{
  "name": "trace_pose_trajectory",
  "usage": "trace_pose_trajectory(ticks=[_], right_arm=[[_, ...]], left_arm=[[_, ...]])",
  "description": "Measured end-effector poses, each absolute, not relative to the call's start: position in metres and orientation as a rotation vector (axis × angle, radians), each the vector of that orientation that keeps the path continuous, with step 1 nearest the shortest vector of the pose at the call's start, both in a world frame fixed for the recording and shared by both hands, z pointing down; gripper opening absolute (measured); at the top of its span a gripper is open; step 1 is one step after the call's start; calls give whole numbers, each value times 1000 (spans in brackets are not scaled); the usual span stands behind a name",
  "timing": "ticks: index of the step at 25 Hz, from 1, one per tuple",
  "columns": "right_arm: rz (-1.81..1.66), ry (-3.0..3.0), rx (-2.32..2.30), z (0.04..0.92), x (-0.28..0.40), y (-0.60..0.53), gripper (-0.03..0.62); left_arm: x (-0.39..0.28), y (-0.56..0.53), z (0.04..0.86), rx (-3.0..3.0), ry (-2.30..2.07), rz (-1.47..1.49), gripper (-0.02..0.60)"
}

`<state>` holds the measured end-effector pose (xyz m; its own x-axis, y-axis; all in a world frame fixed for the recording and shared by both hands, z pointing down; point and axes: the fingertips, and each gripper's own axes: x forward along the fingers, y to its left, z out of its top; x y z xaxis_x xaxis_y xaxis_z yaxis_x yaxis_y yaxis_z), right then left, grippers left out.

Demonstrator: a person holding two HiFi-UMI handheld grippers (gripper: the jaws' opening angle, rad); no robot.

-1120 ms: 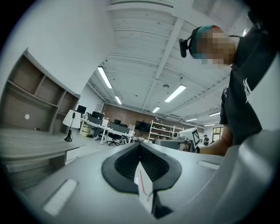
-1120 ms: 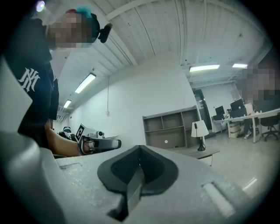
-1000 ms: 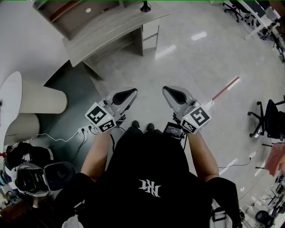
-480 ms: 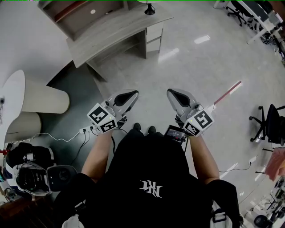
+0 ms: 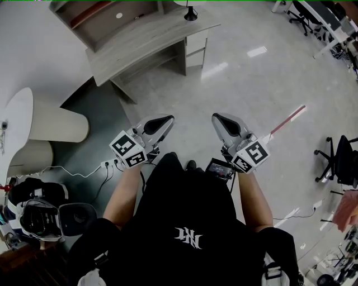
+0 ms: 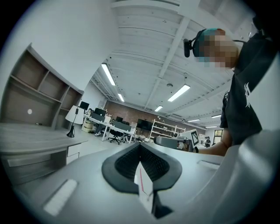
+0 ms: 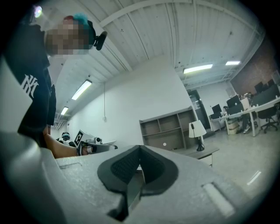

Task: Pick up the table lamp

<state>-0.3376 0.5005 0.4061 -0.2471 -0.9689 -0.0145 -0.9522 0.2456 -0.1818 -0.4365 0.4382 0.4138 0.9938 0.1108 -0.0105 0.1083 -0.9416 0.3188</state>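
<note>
Left gripper and right gripper both closed, empty, held level side by side just ahead of the person. Table lamp stands upright far ahead, at the right end of the wooden tabletop, well apart from both.

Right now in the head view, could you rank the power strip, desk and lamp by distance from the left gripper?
1. Power strip: low, just left of the left gripper.
2. Desk: ahead, upper left.
3. Lamp: desk's far end.
</note>
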Motion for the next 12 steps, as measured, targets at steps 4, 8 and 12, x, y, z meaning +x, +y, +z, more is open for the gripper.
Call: trace_pose_trajectory(ticks=[4, 8, 12], right_arm=[[-212, 2362, -1845, 407, -330, 488, 2], [-219, 2364, -1849, 410, -320, 470, 2], [-234, 2352, -1861, 412, -299, 447, 2]], left_arm=[[-431, 425, 417, 2788, 144, 32, 2], [-417, 404, 419, 2778, 156, 20, 2], [-394, 378, 418, 2770, 181, 5, 2]])
